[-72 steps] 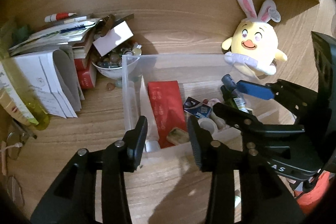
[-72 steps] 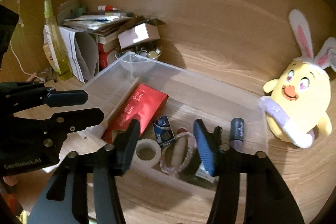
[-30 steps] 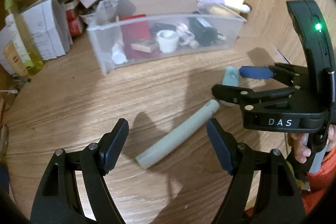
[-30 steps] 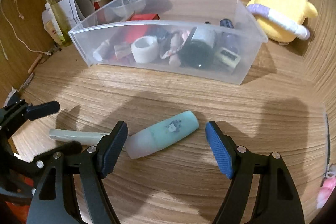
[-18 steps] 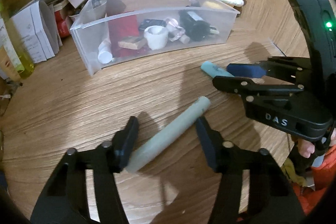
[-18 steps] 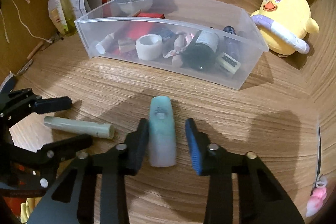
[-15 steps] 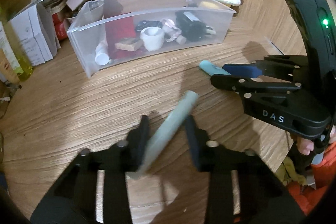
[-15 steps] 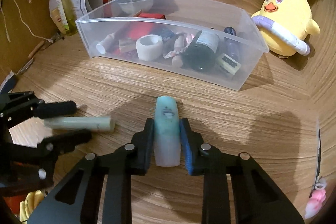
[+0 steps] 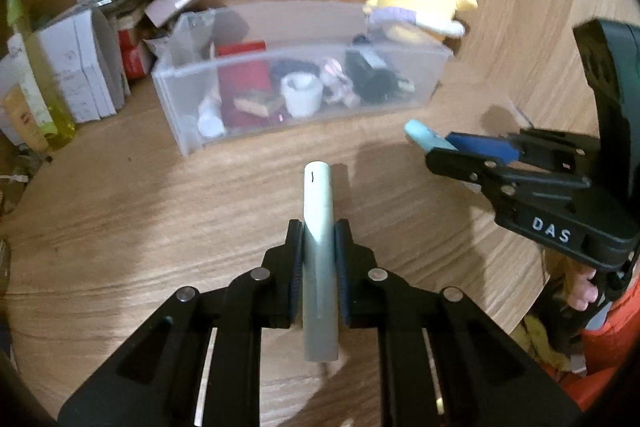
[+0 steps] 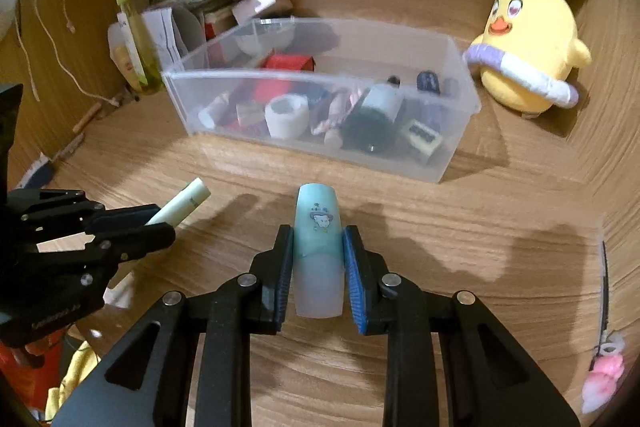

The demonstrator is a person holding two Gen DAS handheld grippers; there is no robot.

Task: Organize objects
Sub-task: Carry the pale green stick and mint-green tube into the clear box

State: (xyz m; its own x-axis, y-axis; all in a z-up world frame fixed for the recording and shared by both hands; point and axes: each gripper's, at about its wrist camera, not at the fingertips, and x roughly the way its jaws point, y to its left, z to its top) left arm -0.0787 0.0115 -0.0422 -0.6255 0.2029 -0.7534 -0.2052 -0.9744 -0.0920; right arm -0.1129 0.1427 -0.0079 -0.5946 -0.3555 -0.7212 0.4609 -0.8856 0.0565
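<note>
A: What are the claws doing?

B: The left claw (image 9: 317, 251) is clamped on the pale green tube (image 9: 318, 227). The right claw (image 10: 318, 259) is clamped on the blue bottle (image 10: 318, 243). A second ago both claws were wide apart, and both things lay flat on the worktop (image 10: 500, 267).

A: And further away?

B: The clear bin (image 10: 452, 155) sits at 12 o'clock, full of small stuff. The yellow chick toy (image 10: 528, 55) is at 2 o'clock.
</note>
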